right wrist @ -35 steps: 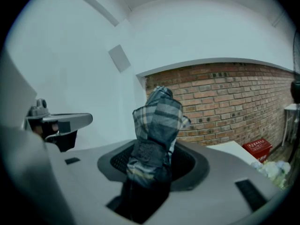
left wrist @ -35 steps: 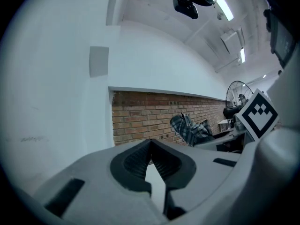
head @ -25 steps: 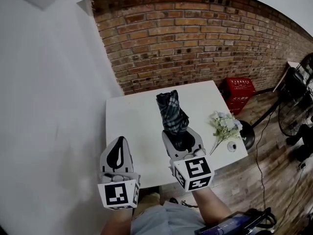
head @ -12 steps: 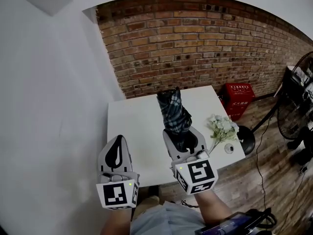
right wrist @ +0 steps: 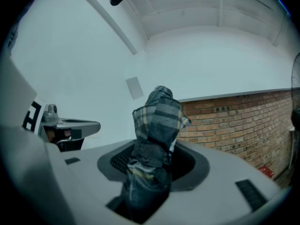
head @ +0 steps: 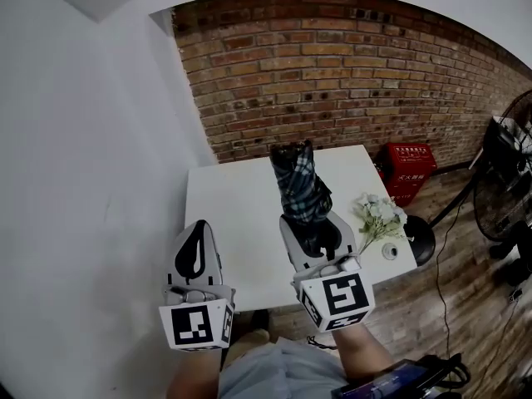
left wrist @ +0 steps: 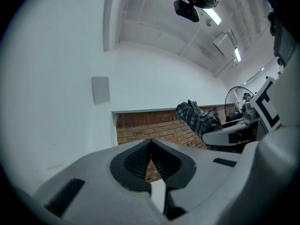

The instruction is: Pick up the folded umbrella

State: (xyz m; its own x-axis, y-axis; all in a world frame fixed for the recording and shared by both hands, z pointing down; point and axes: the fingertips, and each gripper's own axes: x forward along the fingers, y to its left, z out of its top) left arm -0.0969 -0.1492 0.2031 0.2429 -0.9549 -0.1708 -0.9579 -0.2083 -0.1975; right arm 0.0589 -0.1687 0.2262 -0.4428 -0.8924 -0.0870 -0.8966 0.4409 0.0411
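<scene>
R gripper (head: 310,225) clamps folded umbrella (head: 300,183) mid-frame; long axis runs up-frame, free end toward brick wall (head: 332,73). L gripper (head: 198,231) jaws together, empty.

Head cam looks steeply down on table (head: 237,219); gripper cams face level, close-up, all sharing umbrella (head: 299,183) & brick wall (head: 332,81).

Dark plaid umbrella (head: 301,191); white table (head: 233,223); red brick wall (head: 332,73); red crate (head: 407,160); white flowers (head: 378,210).
</scene>
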